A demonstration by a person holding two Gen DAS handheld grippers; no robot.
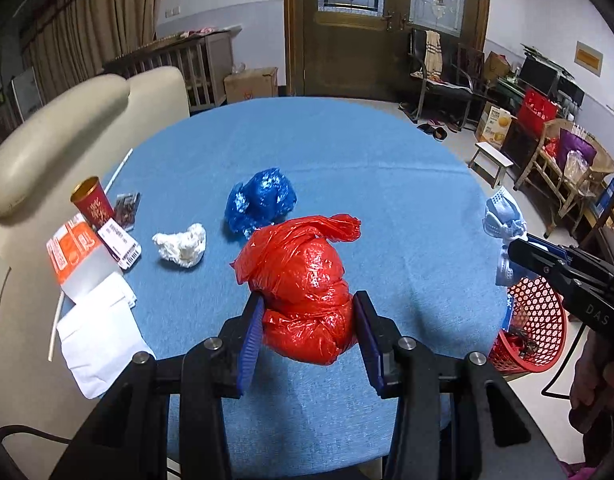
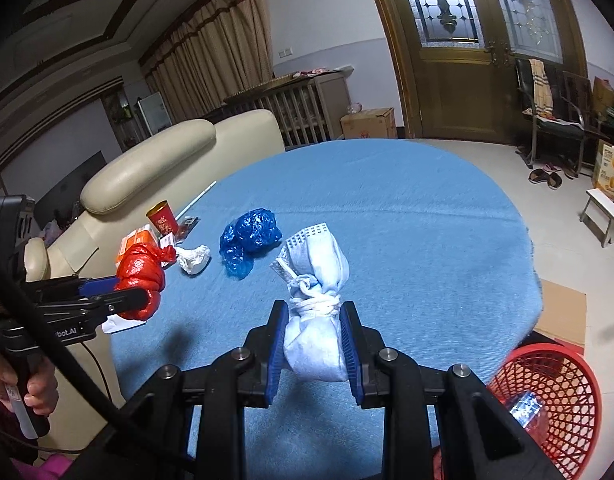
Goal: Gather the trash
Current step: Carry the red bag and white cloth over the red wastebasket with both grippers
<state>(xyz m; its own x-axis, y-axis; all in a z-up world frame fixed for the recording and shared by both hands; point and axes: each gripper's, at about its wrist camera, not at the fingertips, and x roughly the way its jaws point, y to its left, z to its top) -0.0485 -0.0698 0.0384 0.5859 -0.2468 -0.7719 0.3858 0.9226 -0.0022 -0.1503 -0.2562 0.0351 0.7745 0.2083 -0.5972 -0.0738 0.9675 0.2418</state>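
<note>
**Red and pale bundles held above the blue table**

Clamped between the blue pads of the left gripper (image 1: 307, 316) is a knotted red plastic bag (image 1: 303, 280), lifted clear of the blue tablecloth (image 1: 387, 208). A tied pale-blue face-mask bundle (image 2: 317, 320) is gripped by the right gripper (image 2: 313, 344), also above the cloth. A crumpled blue bag (image 1: 261, 202) and a white paper wad (image 1: 181, 245) are left lying on the table, with a red cup (image 1: 93, 200), an orange carton (image 1: 73, 250) and white papers (image 1: 99, 344) near the left edge. A red mesh basket (image 2: 559, 404) is seen beside the table at the right.
</note>
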